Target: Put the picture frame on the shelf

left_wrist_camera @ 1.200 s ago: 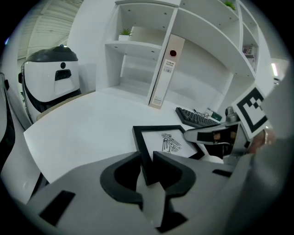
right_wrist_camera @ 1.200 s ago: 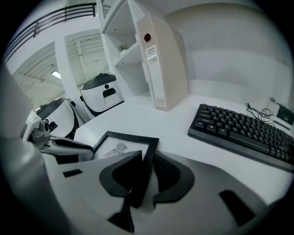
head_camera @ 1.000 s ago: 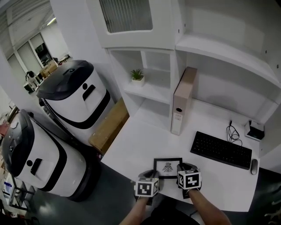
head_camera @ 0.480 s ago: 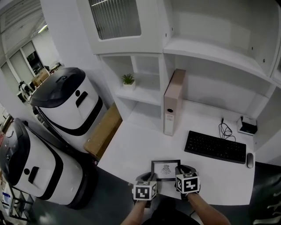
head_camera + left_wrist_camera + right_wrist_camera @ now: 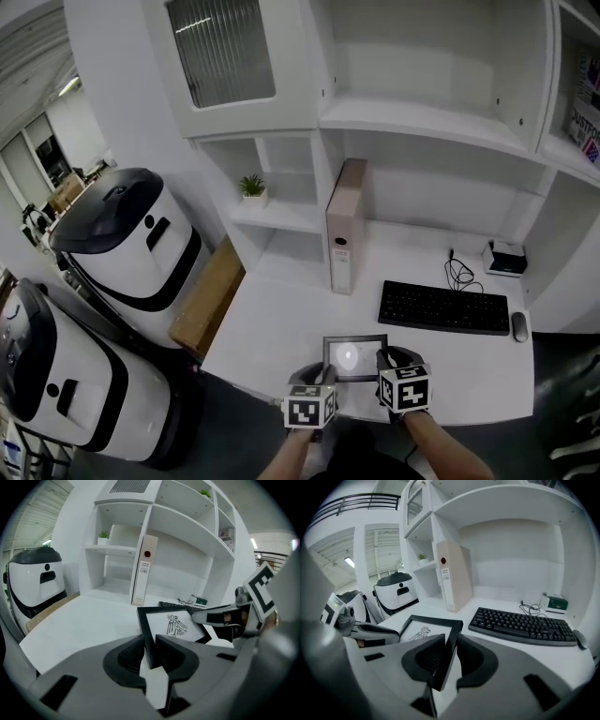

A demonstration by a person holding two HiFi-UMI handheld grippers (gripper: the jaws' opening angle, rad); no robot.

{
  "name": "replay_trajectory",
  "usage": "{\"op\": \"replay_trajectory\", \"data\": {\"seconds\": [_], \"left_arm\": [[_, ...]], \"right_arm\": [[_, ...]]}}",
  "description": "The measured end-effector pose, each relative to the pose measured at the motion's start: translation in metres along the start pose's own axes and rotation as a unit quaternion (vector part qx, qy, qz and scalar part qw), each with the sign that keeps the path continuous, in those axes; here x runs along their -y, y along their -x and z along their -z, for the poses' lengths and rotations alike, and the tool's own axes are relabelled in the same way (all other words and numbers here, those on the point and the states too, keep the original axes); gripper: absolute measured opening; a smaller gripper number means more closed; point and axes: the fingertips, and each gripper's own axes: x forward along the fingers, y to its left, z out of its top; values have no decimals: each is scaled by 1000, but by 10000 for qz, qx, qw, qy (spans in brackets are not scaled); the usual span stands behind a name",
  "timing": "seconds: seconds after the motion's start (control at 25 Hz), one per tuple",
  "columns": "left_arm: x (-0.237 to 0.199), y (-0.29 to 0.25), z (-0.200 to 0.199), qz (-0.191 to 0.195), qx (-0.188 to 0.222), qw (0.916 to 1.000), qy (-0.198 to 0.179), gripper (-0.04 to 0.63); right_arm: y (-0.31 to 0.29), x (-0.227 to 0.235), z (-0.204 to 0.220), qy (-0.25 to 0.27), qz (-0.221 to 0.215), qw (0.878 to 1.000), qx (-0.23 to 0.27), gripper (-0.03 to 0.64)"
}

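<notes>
Picture frame (image 5: 354, 358), black-edged with a bird drawing, is held tilted over the desk's (image 5: 281, 309) front edge. Left gripper (image 5: 150, 648) is clamped on its left side and right gripper (image 5: 450, 653) on its right side. Keyboard (image 5: 445, 307) lies beyond, toward the right edge. Beige binder (image 5: 345, 225) stands upright at the back. Small plant (image 5: 251, 186) sits on the shelf (image 5: 281, 217), back left.
</notes>
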Motion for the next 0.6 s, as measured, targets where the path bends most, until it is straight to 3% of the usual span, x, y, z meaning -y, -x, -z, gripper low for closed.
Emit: {"op": "replay_trajectory", "data": {"seconds": [0.6], "left_arm": [[49,31,-80,474,832,9922,-796,72]], "right_arm": [[80,23,-66,-57,586,9919,1125,78]]}}
